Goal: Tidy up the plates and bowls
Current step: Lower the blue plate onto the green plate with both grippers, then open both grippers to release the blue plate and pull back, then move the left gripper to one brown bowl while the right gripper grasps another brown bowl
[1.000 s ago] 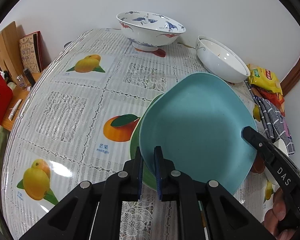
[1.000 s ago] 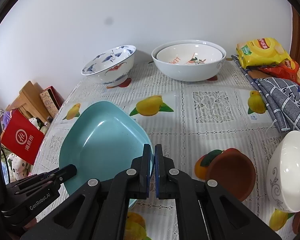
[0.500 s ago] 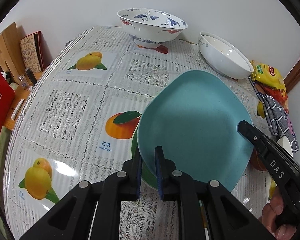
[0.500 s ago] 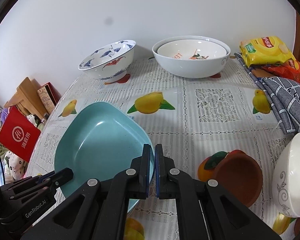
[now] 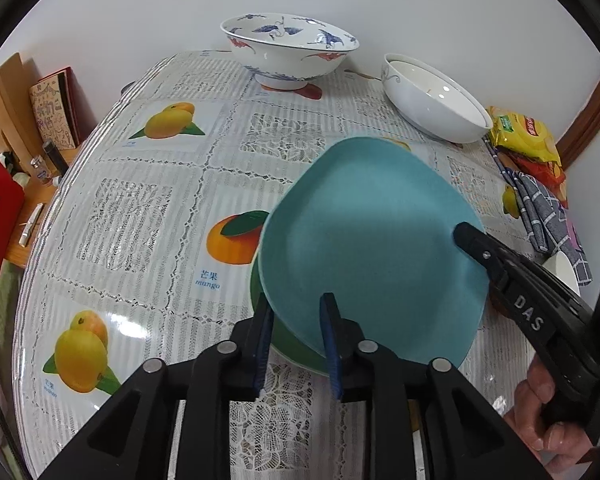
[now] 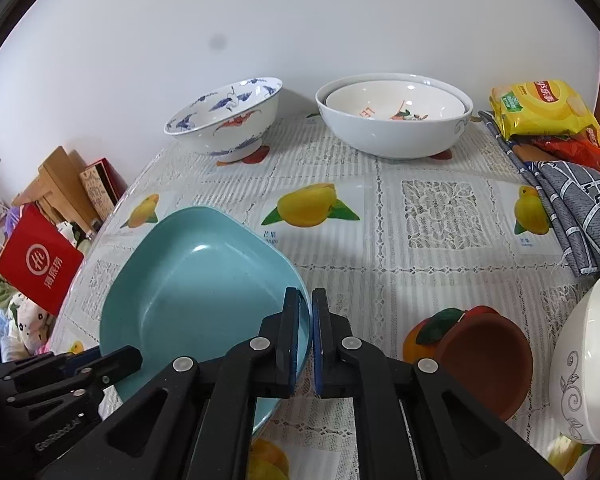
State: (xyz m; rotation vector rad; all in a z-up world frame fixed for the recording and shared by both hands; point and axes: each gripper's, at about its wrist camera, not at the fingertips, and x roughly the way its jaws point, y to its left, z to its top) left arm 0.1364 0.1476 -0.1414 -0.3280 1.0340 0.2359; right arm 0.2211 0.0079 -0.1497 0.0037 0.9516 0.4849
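Teal plate [image 5: 372, 240] set on the green plate [image 5: 296, 346], the left grip letting go.

Left gripper [image 5: 296, 340], at the bottom of its view, has just been opening: its jaws stand narrowly apart with the teal rim between them, pads not visibly pressing. Right gripper [image 6: 306, 340] pinches the plate's opposite rim, jaws nearly together. Plates look stacked at centre frame, so that step seems almost done. Still loose, judging by the task: the blue-patterned bowl [image 6: 226, 116] at upper left, the white nested bowls [image 6: 394, 120] at upper centre, the brown bowl [image 6: 484, 364] and a white bowl [image 6: 584, 360] at lower right on the tablecloth [image 6: 440, 208].
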